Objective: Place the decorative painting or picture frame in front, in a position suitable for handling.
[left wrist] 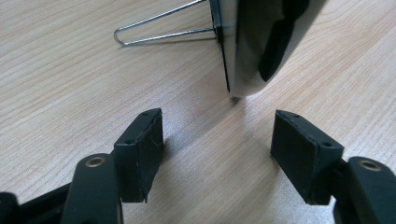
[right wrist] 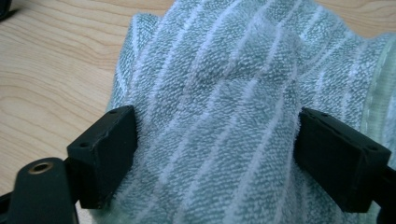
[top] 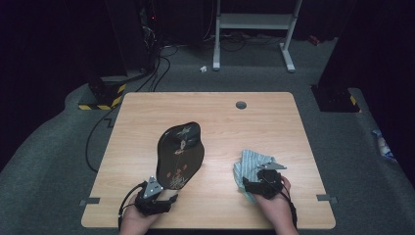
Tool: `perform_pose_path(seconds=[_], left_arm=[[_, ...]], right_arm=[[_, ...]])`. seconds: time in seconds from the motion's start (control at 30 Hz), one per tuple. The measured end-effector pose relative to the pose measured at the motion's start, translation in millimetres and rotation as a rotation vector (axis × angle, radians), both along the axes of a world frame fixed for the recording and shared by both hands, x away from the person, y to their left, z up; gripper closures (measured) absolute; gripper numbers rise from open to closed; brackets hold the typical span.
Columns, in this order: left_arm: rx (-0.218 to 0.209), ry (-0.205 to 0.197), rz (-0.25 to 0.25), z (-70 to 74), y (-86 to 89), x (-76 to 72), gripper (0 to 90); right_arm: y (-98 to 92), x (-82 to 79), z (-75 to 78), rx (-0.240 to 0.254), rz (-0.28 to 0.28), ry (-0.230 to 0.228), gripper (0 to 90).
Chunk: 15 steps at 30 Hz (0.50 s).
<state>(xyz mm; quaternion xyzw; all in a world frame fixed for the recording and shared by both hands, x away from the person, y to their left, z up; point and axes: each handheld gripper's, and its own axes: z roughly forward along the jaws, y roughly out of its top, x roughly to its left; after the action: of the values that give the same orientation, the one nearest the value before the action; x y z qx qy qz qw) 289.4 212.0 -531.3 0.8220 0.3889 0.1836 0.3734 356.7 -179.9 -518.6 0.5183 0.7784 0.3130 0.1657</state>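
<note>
A black lacquered paddle-shaped plaque (top: 180, 152) with red and gold decoration stands tilted at the table's left middle. In the left gripper view its lower edge (left wrist: 261, 42) leans on a wire stand (left wrist: 159, 28). My left gripper (top: 166, 195) (left wrist: 217, 126) sits just in front of that edge, open, its pads apart from the plaque. A crumpled grey-blue striped towel (top: 252, 164) (right wrist: 224, 70) lies at the right front. My right gripper (top: 252, 185) (right wrist: 217, 119) straddles it with jaws wide, towel bunched between the pads.
The wooden table (top: 220, 112) has a round grey grommet (top: 241, 105) near its far edge and small grey clips (top: 89, 201) at the front corners. Behind it on the carpet stand a white frame (top: 254, 22) and black cables (top: 151, 73).
</note>
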Motion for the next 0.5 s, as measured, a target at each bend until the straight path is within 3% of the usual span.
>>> perform_pose_path(seconds=[0.1,0.13,0.17,0.23,0.27,0.5], left_arm=[[-0.005,0.003,-0.001,-0.1,0.0,0.1,34.7],[-0.005,0.003,-0.001,-0.1,-0.1,0.1,34.7],[-0.005,0.003,-0.001,-0.1,-0.1,0.1,34.7],[-0.005,0.003,0.0,-0.2,-0.4,-0.1,34.7],[-0.004,0.002,0.0,-0.2,-0.4,-0.1,34.7],[-0.002,0.001,0.001,0.0,0.1,0.1,35.5]], right_arm=[[3.4,1.7,4.3,-0.018,0.044,0.024,29.4],[6.1,1.6,5.8,-0.021,0.069,0.025,42.2],[8.1,0.3,6.3,-0.02,0.087,0.022,48.6],[10.1,-1.0,6.0,-0.023,0.099,0.013,52.2],[11.3,-3.2,5.5,-0.021,0.12,-0.003,59.4],[7.8,-8.1,3.9,0.018,0.143,-0.053,66.8]])
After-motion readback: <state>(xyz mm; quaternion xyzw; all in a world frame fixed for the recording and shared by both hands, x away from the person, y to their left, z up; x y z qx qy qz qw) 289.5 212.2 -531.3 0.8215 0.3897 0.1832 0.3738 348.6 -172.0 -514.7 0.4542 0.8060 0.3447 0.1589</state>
